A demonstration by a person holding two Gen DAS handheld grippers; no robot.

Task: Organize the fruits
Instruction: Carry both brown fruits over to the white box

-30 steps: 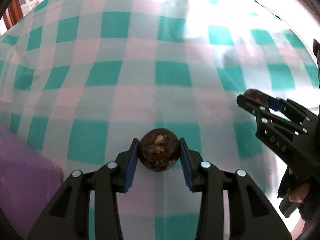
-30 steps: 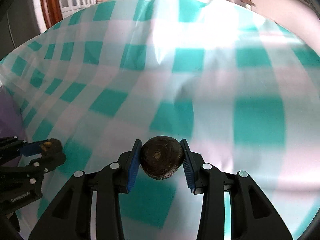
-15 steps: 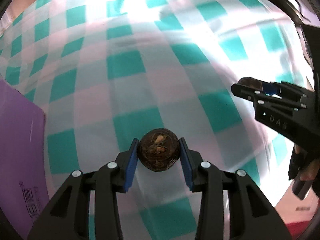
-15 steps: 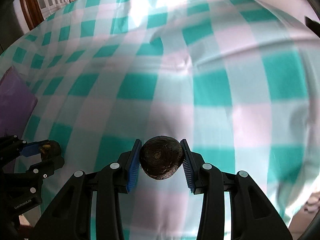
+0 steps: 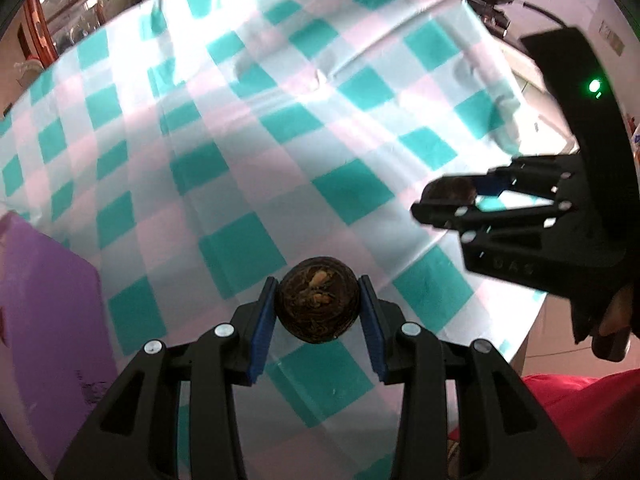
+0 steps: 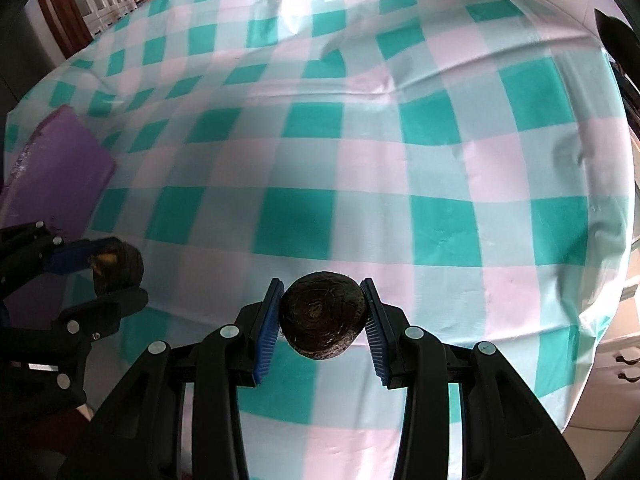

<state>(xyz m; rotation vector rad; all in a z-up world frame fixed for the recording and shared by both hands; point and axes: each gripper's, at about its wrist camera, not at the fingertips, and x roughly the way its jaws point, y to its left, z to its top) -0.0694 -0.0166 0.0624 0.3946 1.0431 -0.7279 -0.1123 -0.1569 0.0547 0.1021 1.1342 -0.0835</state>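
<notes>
Faintly, "DAS" on right gripper (image 5: 448, 196)

Black left tool (image 5: 318, 306) with blue ribbed pads (image 5: 262, 332) and silver screws (image 5: 221, 330).

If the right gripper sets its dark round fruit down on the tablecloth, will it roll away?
Probably somewhat: the dark round fruit looks near-spherical, and the tablecloth looks smooth and wrinkled. Its rough skin may slow it. It seems firm, keeping shape between the right gripper pads.

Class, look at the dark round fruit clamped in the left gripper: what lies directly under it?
Under the dark round fruit in the left gripper lies only the teal-and-white checked tablecloth. The fruit hangs clear above it. The patch right beneath the fruit is covered from view.
</notes>
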